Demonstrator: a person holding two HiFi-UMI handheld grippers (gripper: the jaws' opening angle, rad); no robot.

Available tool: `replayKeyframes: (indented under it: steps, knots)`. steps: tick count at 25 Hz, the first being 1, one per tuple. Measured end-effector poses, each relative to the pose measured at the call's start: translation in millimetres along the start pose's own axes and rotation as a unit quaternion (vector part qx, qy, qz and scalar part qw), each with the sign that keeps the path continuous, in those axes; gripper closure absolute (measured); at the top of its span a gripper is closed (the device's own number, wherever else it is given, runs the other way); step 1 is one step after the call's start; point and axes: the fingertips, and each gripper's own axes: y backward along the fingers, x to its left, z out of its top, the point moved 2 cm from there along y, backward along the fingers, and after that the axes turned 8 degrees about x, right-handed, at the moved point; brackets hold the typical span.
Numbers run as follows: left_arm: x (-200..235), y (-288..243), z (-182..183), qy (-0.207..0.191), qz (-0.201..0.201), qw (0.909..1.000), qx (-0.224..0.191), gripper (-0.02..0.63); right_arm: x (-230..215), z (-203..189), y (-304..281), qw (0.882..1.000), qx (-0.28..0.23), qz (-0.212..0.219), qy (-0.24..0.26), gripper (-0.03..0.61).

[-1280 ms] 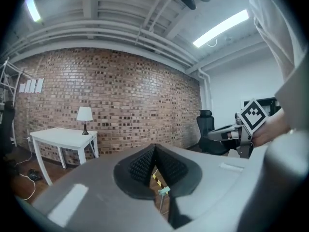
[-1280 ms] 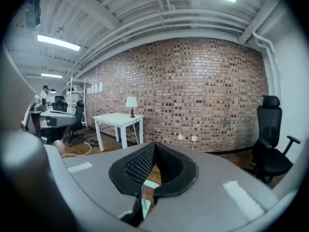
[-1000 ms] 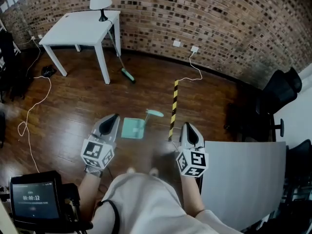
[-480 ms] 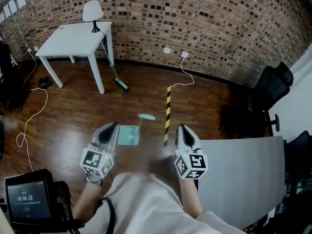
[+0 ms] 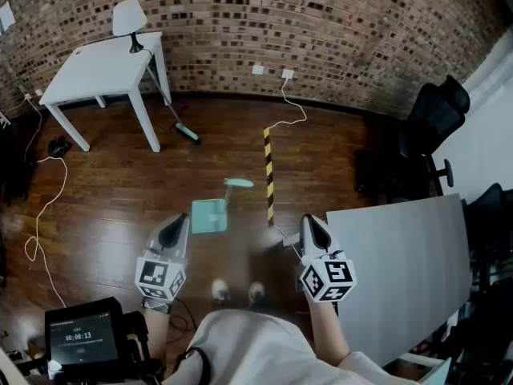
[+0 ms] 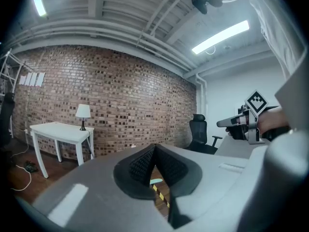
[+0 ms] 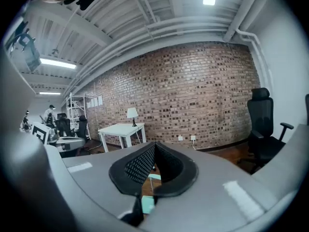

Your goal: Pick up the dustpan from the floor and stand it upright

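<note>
The teal plastic dustpan (image 5: 209, 215) is lying flat on the glossy wooden floor (image 5: 120, 191), just left of the yellow-and-black striped tape (image 5: 268, 175). Its slim handle is running alongside the tape. Whether anything is sitting in its square pan is too small to tell. The left gripper (image 5: 182, 219) is hovering left of the tape, beyond the pan. The right gripper (image 5: 309, 220) is hovering just right of the tape. Both are pointing forward, nearly level, each with its 2 ribbed black pads pressing together, empty.
</note>
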Motion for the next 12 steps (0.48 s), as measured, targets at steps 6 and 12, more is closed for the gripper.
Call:
replayKeyframes:
  steps: [6, 12]
  knots:
    - [-21.7, 24.4, -17.1, 0.028, 0.009, 0.9995, -0.009, 0.612, -8.2, -27.3, 47.0, 1.0, 0.017, -0.017, 0.009, 0.566]
    - [-89.4, 80.7, -22.6, 0.005, -0.014, 0.9998, -0.009, 0.612, -0.7, -33.1, 122.3, 1.0, -0.023, -0.013, 0.015, 0.565]
